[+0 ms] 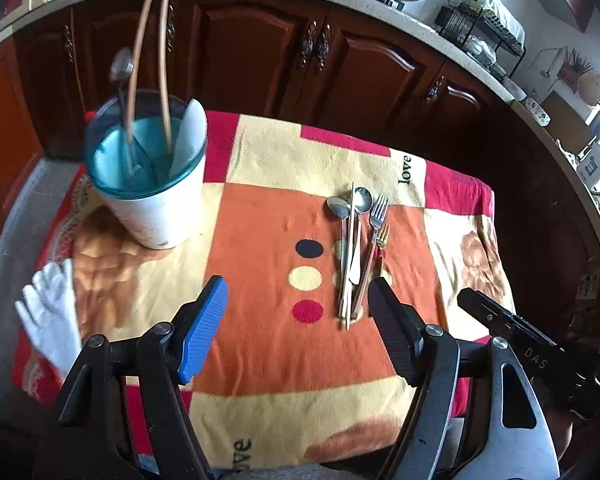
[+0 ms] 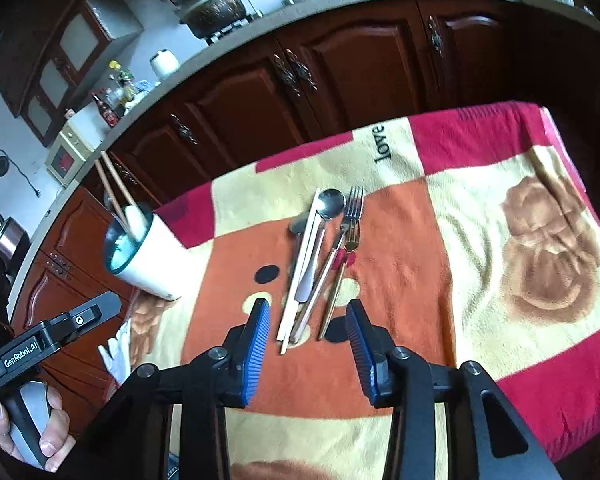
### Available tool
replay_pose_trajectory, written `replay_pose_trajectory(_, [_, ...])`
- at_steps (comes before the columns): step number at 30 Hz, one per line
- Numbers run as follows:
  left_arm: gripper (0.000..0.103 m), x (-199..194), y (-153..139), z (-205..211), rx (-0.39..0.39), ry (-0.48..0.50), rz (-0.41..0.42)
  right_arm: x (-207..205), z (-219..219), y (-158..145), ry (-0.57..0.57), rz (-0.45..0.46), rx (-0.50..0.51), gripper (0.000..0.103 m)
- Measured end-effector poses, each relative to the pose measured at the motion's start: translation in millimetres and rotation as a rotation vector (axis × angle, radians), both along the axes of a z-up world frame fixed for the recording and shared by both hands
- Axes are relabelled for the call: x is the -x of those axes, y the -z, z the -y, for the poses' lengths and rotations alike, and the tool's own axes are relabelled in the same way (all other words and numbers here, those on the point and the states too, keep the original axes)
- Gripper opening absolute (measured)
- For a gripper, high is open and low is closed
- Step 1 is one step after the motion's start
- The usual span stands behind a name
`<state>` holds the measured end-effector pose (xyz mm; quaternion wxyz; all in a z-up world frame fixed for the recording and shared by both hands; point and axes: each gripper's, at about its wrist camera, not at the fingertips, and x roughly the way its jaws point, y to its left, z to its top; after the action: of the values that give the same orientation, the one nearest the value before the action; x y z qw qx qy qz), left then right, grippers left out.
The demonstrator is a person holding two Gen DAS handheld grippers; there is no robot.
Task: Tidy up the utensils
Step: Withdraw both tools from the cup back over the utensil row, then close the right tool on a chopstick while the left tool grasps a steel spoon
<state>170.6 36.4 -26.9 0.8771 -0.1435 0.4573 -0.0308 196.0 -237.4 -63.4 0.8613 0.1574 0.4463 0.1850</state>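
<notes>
On the left of the desk (image 1: 260,360), which has a soft fluffy blanket (image 1: 268,208) over it, lies a white glove (image 1: 50,312), floppy and not part of the job. Just past it stands the white cup (image 1: 156,204) with a blue-green rim. It already holds two long wooden chopsticks (image 1: 165,76), a spoon (image 1: 121,70) and a white scoop (image 1: 188,136). They stick up high, so I think the cup could tip if it gets bumped.

The left gripper (image 1: 296,332) hangs over the orange part of the blanket. Its fingers (image 1: 202,332) are wide apart and nothing is in them.

A bit to the right lies the pile of utensils (image 1: 358,248), well apart from the cup. There are two spoons (image 2: 331,202), pale chopsticks (image 2: 300,276), a knife (image 2: 310,276), a big fork (image 2: 352,208) and a little gold fork (image 2: 350,242). They lie side by side, touching and crossing a bit. They look hard, thin and shiny, so they will likely be slippery and stiff, not heavy, and will not break. Because they lie flat on a soft blanket, the fingers can press down into the fluff to get under one.

The right gripper (image 2: 308,344) is just in front of the handle ends. Its fingers (image 2: 256,344) are partly apart with nothing between them yet. The best place to pinch is a handle near its end, one piece at a time. The little gold fork on the right edge looks easiest, as it lies a bit free
</notes>
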Motion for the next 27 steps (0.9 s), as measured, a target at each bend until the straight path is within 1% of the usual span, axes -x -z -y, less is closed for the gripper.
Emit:
replay_pose_trajectory(2, [0.073, -15.4, 9.9, 0.7, 0.015, 0.005, -0.022, -14.5, -1.1, 8.7, 0.000, -0.023, 0.004, 0.038])
replay_pose_trajectory(7, [0.073, -45.5, 28.4, 1.0, 0.020, 0.008, -0.044, -50.8, -6.6, 32.8, -0.005, -0.075, 0.018, 0.037])
replay_pose_trajectory(12, [0.072, -73.9, 48.0, 1.7, 0.034, 0.012, -0.071, -87.5, -12.1, 59.8, -0.012, -0.137, 0.000, 0.036])
replay_pose_trajectory(15, [0.067, -92.0, 61.2, 2.4, 0.049, 0.017, -0.096, -103.7, -17.5, 71.2, -0.018, -0.163, -0.007, 0.035])
replay_pose_trajectory(17, [0.067, -97.8, 67.5, 0.8, 0.058, 0.014, -0.108, -111.7, -23.0, 74.6, -0.039, -0.168, -0.028, 0.035])
replay_pose_trajectory(21, [0.067, -101.5, 78.2, -5.1, 0.054, 0.008, -0.115, -129.7, -38.2, 76.0, -0.066, -0.164, -0.026, 0.035])
replay_pose_trajectory(27, [0.067, -98.2, 84.6, -14.4, 0.037, -0.003, -0.112, -167.4, -58.6, 83.2, -0.079, -0.208, -0.063, 0.031])
